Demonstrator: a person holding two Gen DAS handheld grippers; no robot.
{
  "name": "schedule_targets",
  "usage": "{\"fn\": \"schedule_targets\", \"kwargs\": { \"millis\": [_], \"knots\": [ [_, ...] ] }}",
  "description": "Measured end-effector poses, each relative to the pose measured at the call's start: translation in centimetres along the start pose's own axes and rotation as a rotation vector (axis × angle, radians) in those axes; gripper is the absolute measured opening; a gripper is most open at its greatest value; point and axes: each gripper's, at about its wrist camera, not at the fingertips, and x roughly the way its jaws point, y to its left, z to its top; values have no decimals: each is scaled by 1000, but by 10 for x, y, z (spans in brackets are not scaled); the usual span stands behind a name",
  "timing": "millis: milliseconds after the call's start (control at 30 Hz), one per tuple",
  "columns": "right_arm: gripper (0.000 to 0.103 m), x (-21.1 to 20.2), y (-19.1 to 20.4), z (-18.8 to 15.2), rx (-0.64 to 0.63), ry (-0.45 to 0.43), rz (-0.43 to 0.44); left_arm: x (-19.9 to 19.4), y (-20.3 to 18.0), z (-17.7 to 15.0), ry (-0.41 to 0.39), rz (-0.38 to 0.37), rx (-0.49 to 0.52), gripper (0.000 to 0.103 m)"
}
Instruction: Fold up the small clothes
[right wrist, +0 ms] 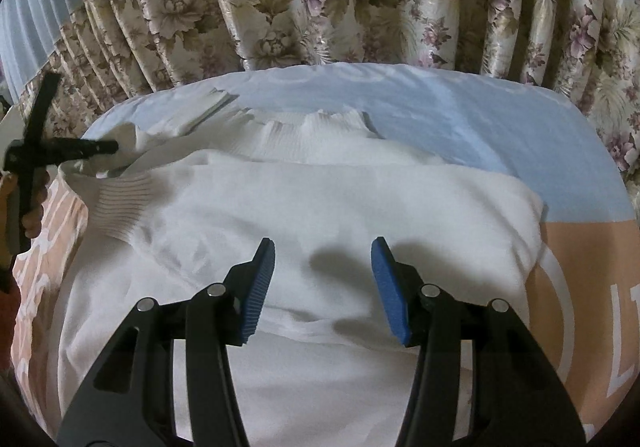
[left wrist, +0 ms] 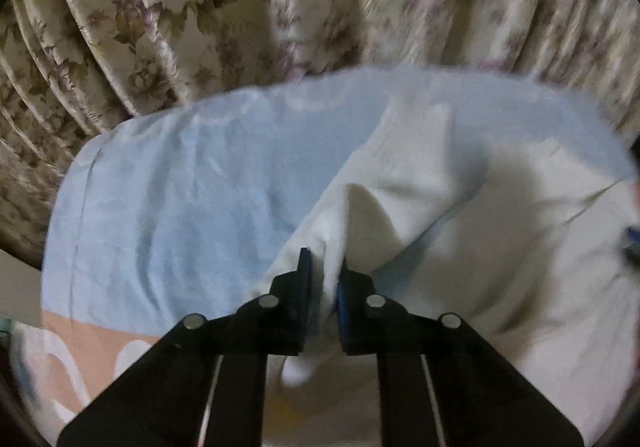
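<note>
Across the blue-and-peach bed sheet [right wrist: 460, 119] lies a white knit garment [right wrist: 312, 199], body partly doubled over (folding seemingly midway, sleeve end unfinished). Left gripper [left wrist: 324, 267] pinches a raised fabric ridge; right gripper [right wrist: 323, 259] hovers above, jaws wide, empty.

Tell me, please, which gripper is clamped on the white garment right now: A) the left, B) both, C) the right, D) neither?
A: the left gripper pinches a raised fold of the white garment, while the right gripper hovers open above it.
</note>
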Motion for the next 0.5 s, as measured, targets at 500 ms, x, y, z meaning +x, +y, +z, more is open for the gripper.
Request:
{"fn": "schedule_targets", "kwargs": {
  "millis": [500],
  "knots": [
    [51,-8,11,-10,24,1,56,-38,-153,-86,-42,-161,210,14]
  ]
}}
